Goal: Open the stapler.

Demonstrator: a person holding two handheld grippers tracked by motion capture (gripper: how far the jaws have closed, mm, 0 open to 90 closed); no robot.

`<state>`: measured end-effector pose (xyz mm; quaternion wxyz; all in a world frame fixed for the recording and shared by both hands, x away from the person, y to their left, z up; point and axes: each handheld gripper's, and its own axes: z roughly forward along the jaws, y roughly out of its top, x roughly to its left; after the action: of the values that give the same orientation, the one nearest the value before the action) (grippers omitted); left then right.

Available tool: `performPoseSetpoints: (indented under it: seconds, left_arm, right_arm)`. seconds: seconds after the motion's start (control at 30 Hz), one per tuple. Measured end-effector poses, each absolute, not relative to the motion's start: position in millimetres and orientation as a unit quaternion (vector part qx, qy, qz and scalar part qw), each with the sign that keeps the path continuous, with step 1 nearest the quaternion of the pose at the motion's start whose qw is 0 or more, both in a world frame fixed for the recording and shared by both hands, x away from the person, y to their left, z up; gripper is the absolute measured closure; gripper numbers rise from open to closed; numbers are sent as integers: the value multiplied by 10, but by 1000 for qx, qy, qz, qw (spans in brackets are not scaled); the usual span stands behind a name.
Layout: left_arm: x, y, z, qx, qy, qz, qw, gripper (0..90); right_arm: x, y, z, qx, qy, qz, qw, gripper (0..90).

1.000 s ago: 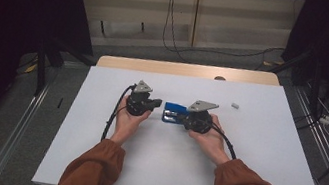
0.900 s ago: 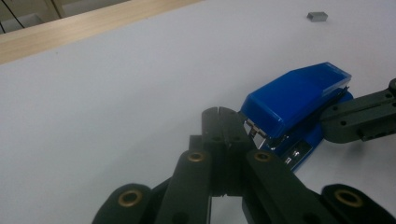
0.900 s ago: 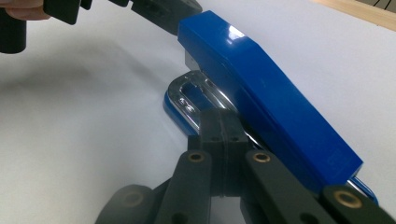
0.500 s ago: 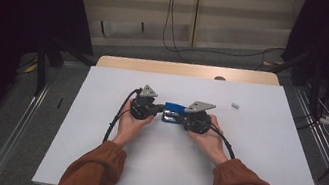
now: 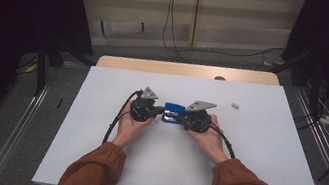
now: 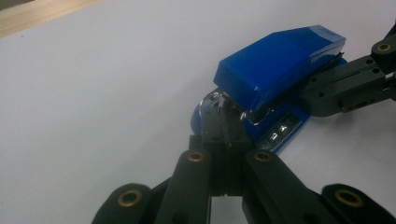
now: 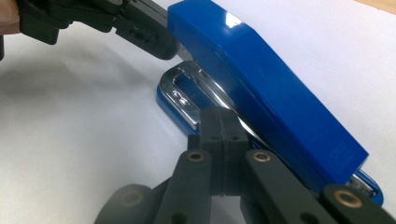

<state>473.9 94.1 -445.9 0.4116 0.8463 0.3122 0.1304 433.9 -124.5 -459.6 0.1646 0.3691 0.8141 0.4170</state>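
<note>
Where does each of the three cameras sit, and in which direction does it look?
High view: above the person's side, looking forward and down on the white table; forearms, both hands show.
Left gripper view: on the left gripper, looking along its shut jaws at the blue stapler.
Right gripper view: on the right gripper, jaws shut, facing the stapler from its other end.
Shared: all views show the stapler; each gripper view shows the other gripper.

You cannot tell what the tiny white bit (image 5: 235, 105) right of the blue stapler (image 5: 174, 110) is. Your left tongs (image 6: 225, 140) hide the stapler's front tip.
</note>
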Motion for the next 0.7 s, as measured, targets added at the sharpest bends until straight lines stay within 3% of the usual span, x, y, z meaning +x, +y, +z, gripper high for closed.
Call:
performPoseSetpoints:
  seconds: [0.7]
  left_arm:
    - [4717,941,-4372,837,309,140,429,900]
  right_arm:
    - [4329,-1229,-4609,368,812,419,175,900]
